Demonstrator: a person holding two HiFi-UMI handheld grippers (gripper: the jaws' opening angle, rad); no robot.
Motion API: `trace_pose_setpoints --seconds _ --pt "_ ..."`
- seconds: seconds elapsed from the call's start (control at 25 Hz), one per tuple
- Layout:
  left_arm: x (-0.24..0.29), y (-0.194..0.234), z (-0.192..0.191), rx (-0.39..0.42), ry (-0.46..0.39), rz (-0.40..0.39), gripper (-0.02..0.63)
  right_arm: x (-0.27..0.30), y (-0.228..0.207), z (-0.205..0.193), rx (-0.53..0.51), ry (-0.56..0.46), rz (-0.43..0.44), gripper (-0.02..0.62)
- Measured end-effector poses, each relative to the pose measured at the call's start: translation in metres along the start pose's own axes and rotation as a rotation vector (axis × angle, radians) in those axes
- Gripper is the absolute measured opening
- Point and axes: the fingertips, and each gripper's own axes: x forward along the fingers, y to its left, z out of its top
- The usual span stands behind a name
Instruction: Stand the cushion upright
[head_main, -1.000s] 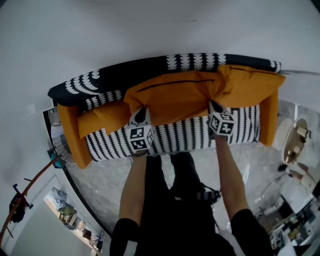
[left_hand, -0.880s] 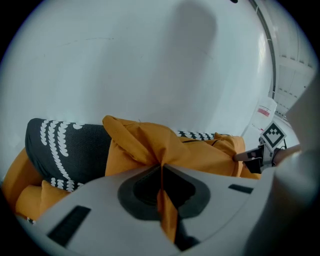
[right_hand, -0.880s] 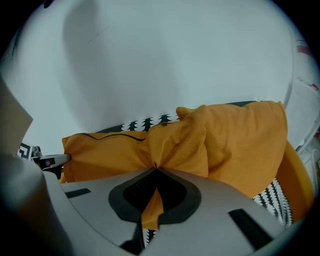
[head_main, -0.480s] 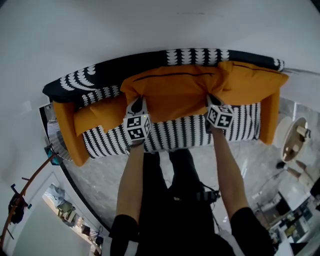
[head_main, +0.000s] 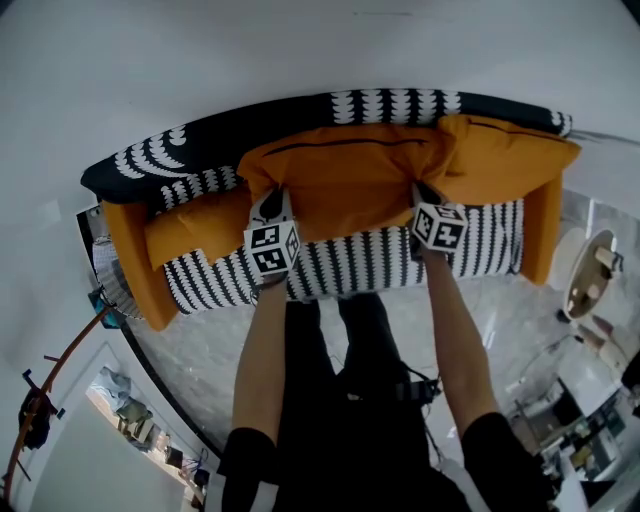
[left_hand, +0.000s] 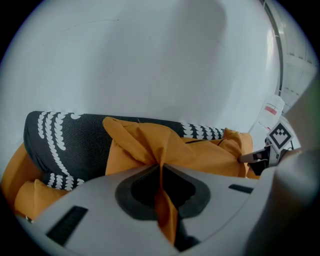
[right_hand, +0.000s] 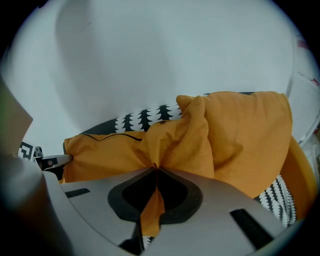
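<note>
Head view shows the orange cushion (head_main: 345, 185) spread wide across the middle of the sofa (head_main: 140, 270). Its lower edge is down on the striped seat (head_main: 370, 265), and its upper edge, marked by a dark seam line, leans against the black patterned backrest (head_main: 200, 155). The left tongs (head_main: 272, 208) bite the cushion near its lower left corner and the right tongs (head_main: 424, 196) near its lower right corner, with the person's arms reaching straight out to them. In the left gripper view the jaws are pressed together with a pleat of orange cloth drawn through between them. The right gripper view shows the same, jaws closed on a gathered fold of the cover. Both therefore seem to hold fabric rather than filling. The cushion's right end touches a second orange cushion (head_main: 515, 160) that leans in the sofa's right corner beside the orange armrest (head_main: 540, 235). The step in hand looks like the last settling of the cushion, which already seems to stand nearly upright on its long edge against the back but is not yet let go. The next move probably calls for seating the lower edge firmly where seat meets backrest. Both tongs would then open together and draw back without tugging the pinched cloth, since a snag could pull the cushion forward off its lean.
</note>
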Motion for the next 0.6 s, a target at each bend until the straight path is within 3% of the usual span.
trace_pose_setpoints --seconds 0.4,0.6 --pt "-0.005 0.011 0.003 -0.037 -0.018 0.052 0.081 -0.004 0.003 0.002 -0.046 -0.027 0.007 0.123" --pt "-0.012 0.011 0.005 -0.051 -0.023 0.059 0.092 -0.012 0.004 0.006 -0.060 -0.043 -0.002 0.143"
